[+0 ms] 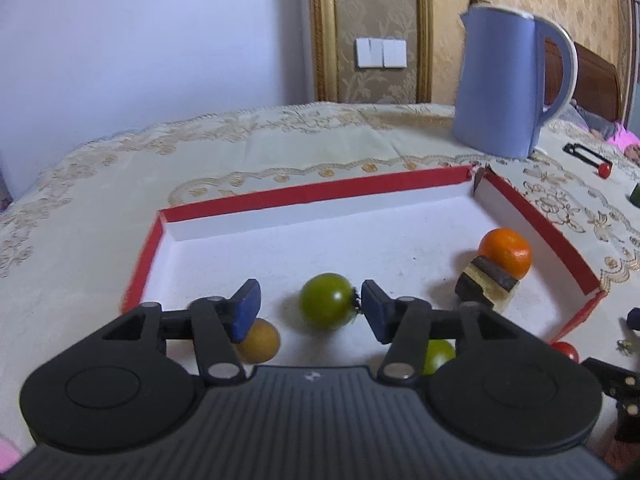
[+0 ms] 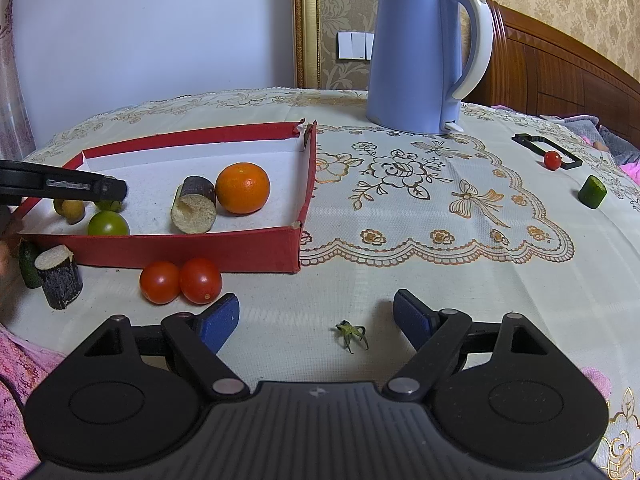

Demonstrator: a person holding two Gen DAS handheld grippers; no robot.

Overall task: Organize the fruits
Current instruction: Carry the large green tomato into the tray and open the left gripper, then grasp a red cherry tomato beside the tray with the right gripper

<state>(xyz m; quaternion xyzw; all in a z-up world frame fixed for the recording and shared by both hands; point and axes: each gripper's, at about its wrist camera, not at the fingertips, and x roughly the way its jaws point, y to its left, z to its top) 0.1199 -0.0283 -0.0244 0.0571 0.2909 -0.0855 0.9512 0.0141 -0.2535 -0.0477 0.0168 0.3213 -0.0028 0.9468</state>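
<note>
left gripper (image 1: 311,312): fingers spread over the red box (image 1: 308,194), holding nothing; a green tomato (image 1: 327,301) sits between the pads, near the right pad, contact not clear. Frame slightly blurred there.
box contents: green tomato, yellow fruit (image 1: 258,340) under the left finger, second green tomato (image 1: 439,354) under the right finger, orange (image 1: 506,255), dark-barked cane piece (image 1: 486,282) touching the orange.
right gripper (image 2: 316,318): fingers spread wide, empty, low over the counter (image 2: 400,264) in front of the box.
loose fruit, near: two red tomatoes (image 2: 180,280) touching each other, just ahead and left of the right gripper's left finger (image 2: 220,320), close against the box's front wall.
key relation: the red pair lies left-forward of the right fingers, not between them; a leftward shift looks needed before closing.
other loose pieces: cane stub (image 2: 60,276) and a green piece (image 2: 28,264) far left; green chunk (image 2: 592,192) and small red tomato (image 2: 553,160) far right, well apart.
nearer arm: right, for the red pair.
bystanders: blue kettle (image 2: 412,60); green calyx (image 2: 352,334) between the right fingers.
</note>
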